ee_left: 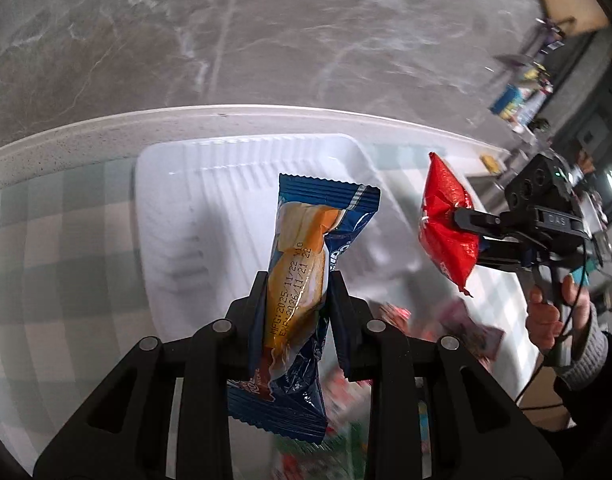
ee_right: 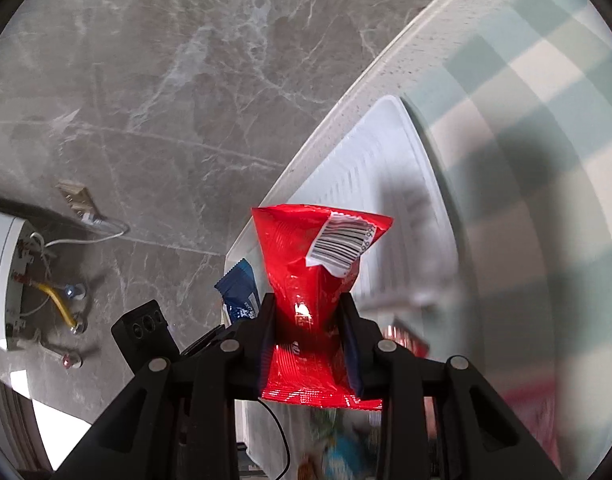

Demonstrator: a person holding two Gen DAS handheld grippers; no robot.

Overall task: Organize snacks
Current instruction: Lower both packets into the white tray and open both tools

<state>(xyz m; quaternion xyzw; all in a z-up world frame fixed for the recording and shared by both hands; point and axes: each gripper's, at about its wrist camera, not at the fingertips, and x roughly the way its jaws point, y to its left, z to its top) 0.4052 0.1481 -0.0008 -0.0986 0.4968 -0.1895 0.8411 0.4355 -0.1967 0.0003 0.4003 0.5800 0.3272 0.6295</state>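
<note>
My left gripper is shut on a blue and orange snack bar packet and holds it upright above a white ribbed plastic tray. My right gripper is shut on a red snack packet with a barcode label, held above the same tray. In the left wrist view the right gripper shows at the right, holding the red packet over the tray's right edge. The blue packet and the left gripper's body show at the lower left of the right wrist view.
The tray lies on a green and white checked cloth on a round white table. Several blurred snack packets lie near the tray's near side. A grey marble floor lies beyond the table edge, with cables and a white device.
</note>
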